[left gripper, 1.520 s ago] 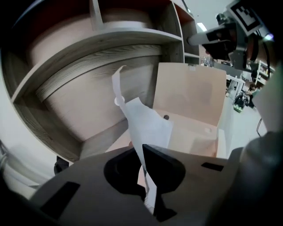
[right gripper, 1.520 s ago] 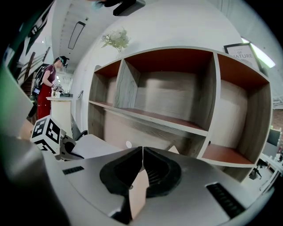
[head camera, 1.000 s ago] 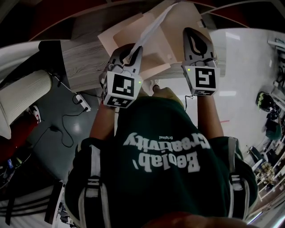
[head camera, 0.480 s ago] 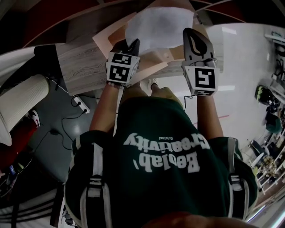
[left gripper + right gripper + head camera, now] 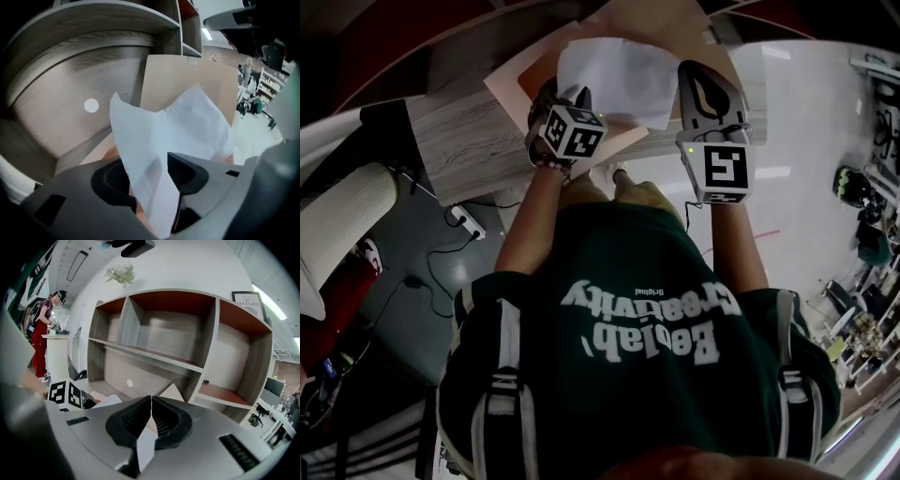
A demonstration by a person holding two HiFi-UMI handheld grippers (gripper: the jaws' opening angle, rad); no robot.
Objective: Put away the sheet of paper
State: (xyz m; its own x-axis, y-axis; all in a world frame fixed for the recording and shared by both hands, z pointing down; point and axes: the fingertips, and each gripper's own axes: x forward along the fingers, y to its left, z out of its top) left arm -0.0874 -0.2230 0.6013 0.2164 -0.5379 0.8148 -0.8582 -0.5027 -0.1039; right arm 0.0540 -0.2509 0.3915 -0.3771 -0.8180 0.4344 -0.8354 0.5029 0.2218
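The white sheet of paper (image 5: 614, 80) lies spread over a tan folder (image 5: 520, 80) on the wooden desk (image 5: 459, 141). My left gripper (image 5: 567, 108) is at the sheet's near left corner. In the left gripper view its jaws (image 5: 150, 164) are opening; the crumpled paper (image 5: 187, 122) still passes between them, and the pads stand off it. My right gripper (image 5: 708, 89) is at the sheet's right edge. In the right gripper view it (image 5: 151, 399) is shut on a corner of the paper (image 5: 145, 448), which hangs below the pads.
A wooden shelf unit (image 5: 164, 338) with open compartments stands behind the desk. A white chair (image 5: 347, 206) and a power strip with cables (image 5: 464, 220) are on the floor at left. A person in red (image 5: 40, 338) stands far off to the left.
The sheet, held up edge-on a second ago, has swung down flat over the folder. My left gripper moved forward and twisted, and its marker cube now faces sideways. The right gripper hardly moved.
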